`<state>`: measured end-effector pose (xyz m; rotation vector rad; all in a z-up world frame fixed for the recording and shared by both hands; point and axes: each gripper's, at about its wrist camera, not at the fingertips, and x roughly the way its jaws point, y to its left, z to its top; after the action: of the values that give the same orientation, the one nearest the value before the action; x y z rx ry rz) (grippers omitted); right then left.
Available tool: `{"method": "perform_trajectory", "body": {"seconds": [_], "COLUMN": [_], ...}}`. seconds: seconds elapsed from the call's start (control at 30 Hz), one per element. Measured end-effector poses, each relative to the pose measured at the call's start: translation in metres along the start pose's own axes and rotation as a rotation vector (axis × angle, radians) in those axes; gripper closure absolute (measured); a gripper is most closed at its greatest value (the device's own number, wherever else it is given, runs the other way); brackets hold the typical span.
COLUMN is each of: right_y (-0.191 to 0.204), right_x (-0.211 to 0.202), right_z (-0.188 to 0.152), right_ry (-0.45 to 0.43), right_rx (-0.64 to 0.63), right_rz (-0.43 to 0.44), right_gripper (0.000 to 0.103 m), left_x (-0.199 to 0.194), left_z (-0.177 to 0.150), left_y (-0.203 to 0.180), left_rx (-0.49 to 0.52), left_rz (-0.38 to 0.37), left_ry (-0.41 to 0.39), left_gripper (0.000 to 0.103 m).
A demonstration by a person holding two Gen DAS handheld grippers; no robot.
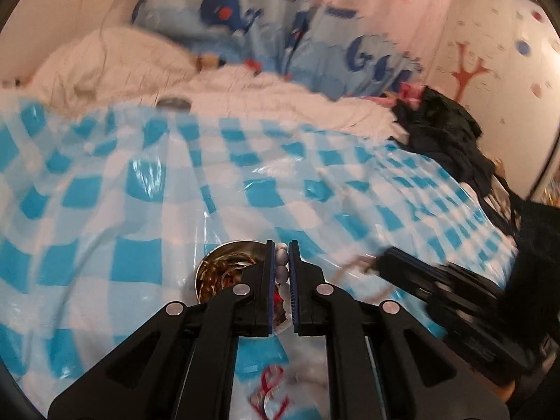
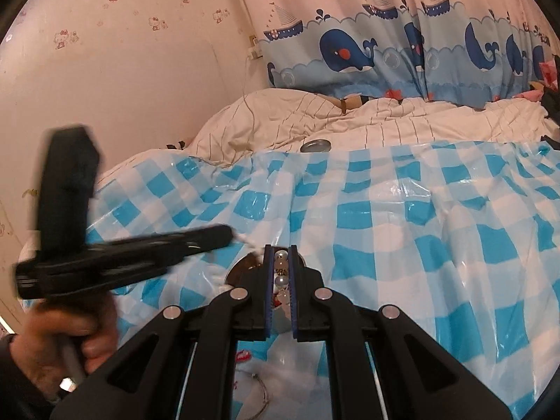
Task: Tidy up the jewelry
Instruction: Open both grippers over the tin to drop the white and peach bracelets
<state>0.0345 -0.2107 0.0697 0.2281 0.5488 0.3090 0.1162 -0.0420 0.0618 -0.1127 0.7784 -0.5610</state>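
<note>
A small metal bowl (image 1: 224,266) full of tangled jewelry sits on the blue-and-white checked plastic sheet (image 1: 140,210). My left gripper (image 1: 282,248) is shut on a string of white beads (image 1: 282,269), just right of the bowl. My right gripper (image 2: 281,250) is shut on a strand of grey and white pearls (image 2: 281,281), right over the bowl (image 2: 245,267). The left gripper also shows, blurred, in the right wrist view (image 2: 232,236), with white beads at its tip. The right gripper shows blurred in the left wrist view (image 1: 381,262).
A round metal lid (image 2: 315,146) lies at the far edge of the sheet by the white bedding (image 2: 350,122). A thin wire hoop (image 2: 260,390) lies on the sheet under my right gripper. Dark clothes (image 1: 444,129) are piled at the right. A whale curtain (image 2: 385,56) hangs behind.
</note>
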Motion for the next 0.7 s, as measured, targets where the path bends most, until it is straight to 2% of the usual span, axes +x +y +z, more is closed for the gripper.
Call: {"method": "perform_trajectory", "body": {"seconds": [0.1,0.17,0.23,0.27,0.33,0.37,0.4,0.5,0.53,0.63,0.7], "right_y": [0.003,0.007,0.009,0.009,0.005,-0.001,-0.006,-0.02,-0.024,-0.037,-0.034], "right_x": [0.017,0.031,0.049,0.061,0.076,0.079,0.076,0.053,0.043,0.017,0.009], "right_z": [0.01,0.016,0.018,0.018,0.011,0.007,0.004,0.0,-0.001,-0.017,-0.039], "right_ry": [0.018,0.037,0.085,0.122,0.174,0.196,0.198,0.191,0.183,0.209,0.273], "right_rx": [-0.001,0.01,0.031,0.03,0.025,0.036,0.047,0.061,0.072,0.108,0.105], "right_rz": [0.037,0.085,0.133,0.121,0.04,-0.017,-0.039,-0.071,-0.075,-0.062,-0.033], "right_gripper": [0.095,0.095,0.095,0.094,0.082,0.068,0.065,0.061,0.059,0.057,0.057], "left_x": [0.035,0.037,0.03,0.025,0.014,0.01,0.007,0.007,0.008,0.008,0.008], "left_z": [-0.001,-0.005,-0.005,-0.006,-0.011,-0.017,-0.022,-0.044,-0.054,-0.08,-0.089], "left_y": [0.02,0.034,0.039,0.04,0.04,0.038,0.037,0.02,0.009,-0.012,-0.012], "left_rx": [-0.052,-0.118,-0.127,-0.12,-0.103,-0.084,-0.066,0.031,0.1,0.265,0.271], "left_rz": [0.11,0.125,0.164,0.18,0.195,0.196,0.197,0.157,0.139,0.171,0.183], "left_ry": [0.098,0.115,0.109,0.101,0.097,0.112,0.13,0.191,0.212,0.245,0.259], "left_gripper": [0.096,0.093,0.084,0.076,0.069,0.064,0.061,0.06,0.059,0.057,0.057]}}
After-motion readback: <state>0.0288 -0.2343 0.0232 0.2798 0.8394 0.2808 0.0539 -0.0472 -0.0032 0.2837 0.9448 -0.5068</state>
